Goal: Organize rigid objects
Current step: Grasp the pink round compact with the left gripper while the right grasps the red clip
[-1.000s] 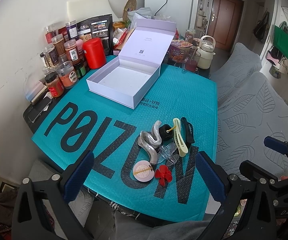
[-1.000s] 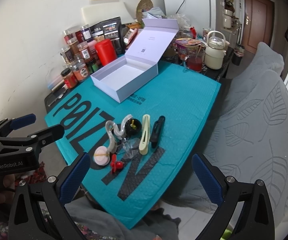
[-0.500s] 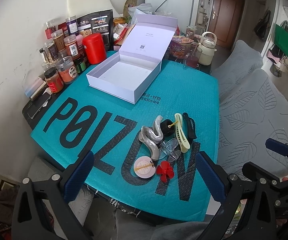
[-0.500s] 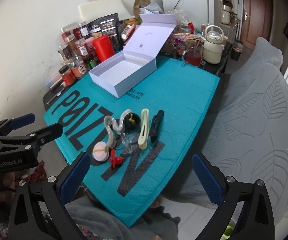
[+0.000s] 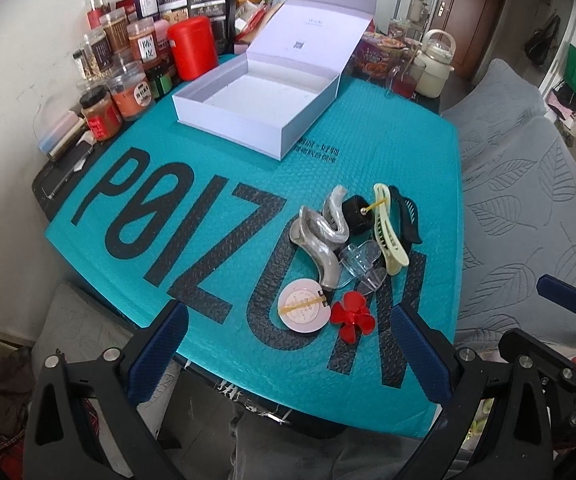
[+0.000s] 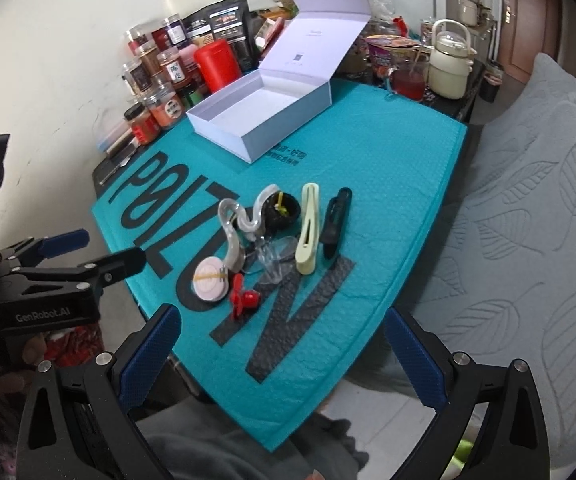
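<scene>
A cluster of small rigid items lies on the teal mat point(image 5: 215, 168): a red propeller point(image 5: 351, 314), a round pink disc point(image 5: 302, 309), a silver wavy hair clip point(image 5: 320, 236), a clear clip point(image 5: 362, 266), a black cap point(image 5: 358, 214), a cream hair clip point(image 5: 388, 228) and a black hair clip point(image 5: 407, 216). An open, empty white box point(image 5: 247, 108) stands behind them. My left gripper point(image 5: 288, 354) is open and empty, just short of the disc and propeller. My right gripper point(image 6: 283, 354) is open and empty, near the mat's front edge, before the propeller point(image 6: 243, 298).
Spice jars point(image 5: 127, 68) and a red canister point(image 5: 192, 52) crowd the back left by the wall. A cup of red drink point(image 6: 408, 80) and a cream kettle point(image 6: 450, 62) stand at the back right. A grey leaf-pattern sofa point(image 6: 528, 220) lies right of the table.
Both grippers have moved forward and lower toward the cluster of items, which now looks larger. Both stay open. No object has moved.
</scene>
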